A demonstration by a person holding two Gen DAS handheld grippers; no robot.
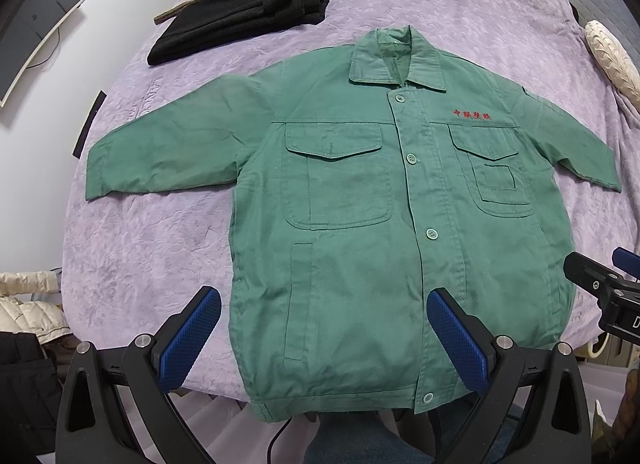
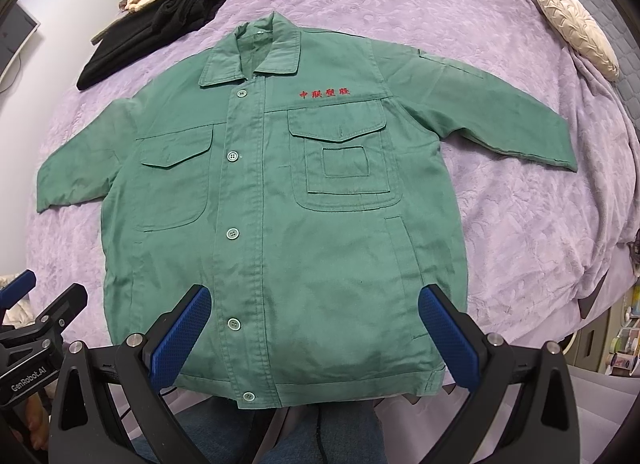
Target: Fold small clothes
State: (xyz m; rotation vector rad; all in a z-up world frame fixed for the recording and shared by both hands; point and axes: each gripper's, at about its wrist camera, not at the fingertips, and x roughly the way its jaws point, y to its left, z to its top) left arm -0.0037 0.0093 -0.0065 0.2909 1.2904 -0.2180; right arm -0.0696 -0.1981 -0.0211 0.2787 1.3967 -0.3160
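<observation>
Above the near hem we hold both tools spread wide and empty — the left gripper [image 1: 324, 338] and the right gripper [image 2: 314, 334]. Beyond them the green jacket [image 1: 360, 200] lies face up and buttoned on the purple bedspread [image 1: 160, 256], sleeves out to either side; we judge folding has not begun, and the first move calls for pinching a sleeve or side edge to carry it inward. Farther off lies a black garment [image 1: 236, 24]. Only the left view shows the wall panel [image 1: 36, 24]; the right view alone shows shelf clutter [image 2: 624, 344].
</observation>
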